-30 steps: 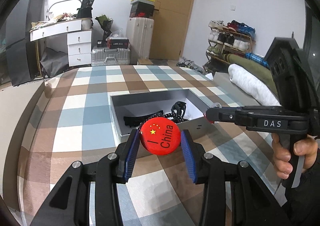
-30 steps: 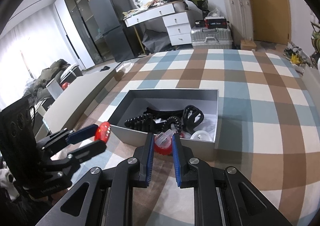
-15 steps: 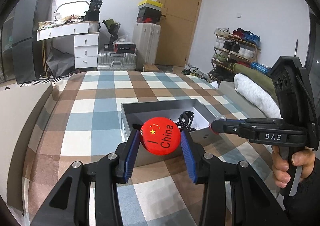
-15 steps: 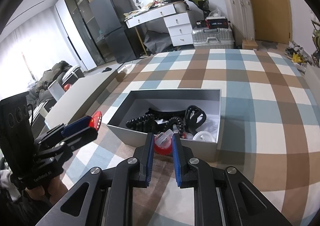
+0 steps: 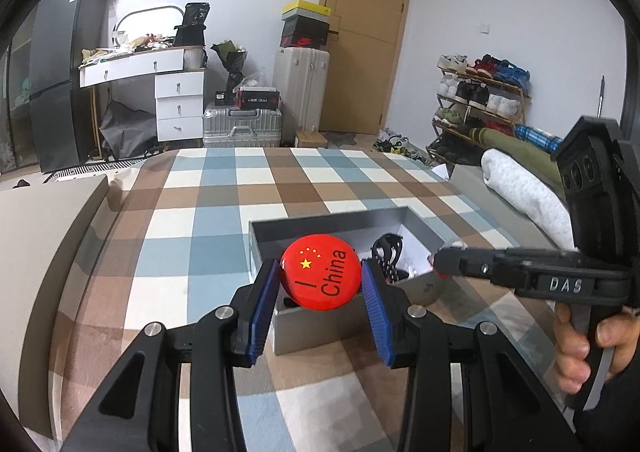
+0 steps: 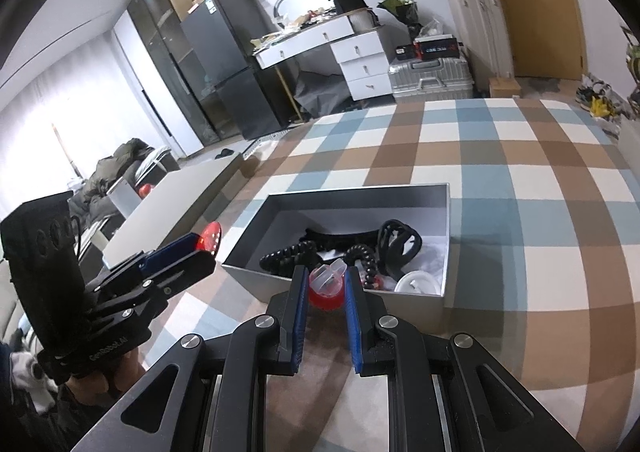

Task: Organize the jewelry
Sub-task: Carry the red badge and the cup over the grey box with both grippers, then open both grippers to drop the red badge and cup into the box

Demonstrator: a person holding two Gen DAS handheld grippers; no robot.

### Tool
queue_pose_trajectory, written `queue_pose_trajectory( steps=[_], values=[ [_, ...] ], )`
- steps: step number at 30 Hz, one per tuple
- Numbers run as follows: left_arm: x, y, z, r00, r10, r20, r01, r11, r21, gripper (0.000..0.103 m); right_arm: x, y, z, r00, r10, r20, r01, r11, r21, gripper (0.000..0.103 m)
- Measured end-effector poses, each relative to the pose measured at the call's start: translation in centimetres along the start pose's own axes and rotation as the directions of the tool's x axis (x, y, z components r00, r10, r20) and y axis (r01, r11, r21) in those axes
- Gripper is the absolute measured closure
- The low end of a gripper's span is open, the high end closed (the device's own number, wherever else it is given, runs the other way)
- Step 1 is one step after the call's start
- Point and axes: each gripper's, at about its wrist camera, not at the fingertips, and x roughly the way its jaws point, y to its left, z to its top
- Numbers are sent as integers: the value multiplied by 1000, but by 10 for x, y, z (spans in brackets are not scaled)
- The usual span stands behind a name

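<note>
Grippers of both hands hover over the near edge of the grey box (image 6: 436,236) on the bed, the left gripper (image 5: 320,284) pinching the red badge (image 5: 320,278) and the right gripper (image 6: 326,284) pinching a small clear-and-red piece (image 6: 327,284), probably so each can be dropped inside.

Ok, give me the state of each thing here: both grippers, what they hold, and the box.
left gripper: shut on the red badge
red badge: held face up
right gripper: shut on a small clear and red piece
grey box: open, lidless, black hair items inside
</note>
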Motion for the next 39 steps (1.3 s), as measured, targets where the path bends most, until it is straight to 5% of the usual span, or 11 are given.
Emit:
queue_pose_trajectory(
  steps=[39],
  values=[
    [64,-14,16,991,54,-121,-52,998,21,66,34,-27,19,999,47,-12,-44,981,191,86]
  ],
)
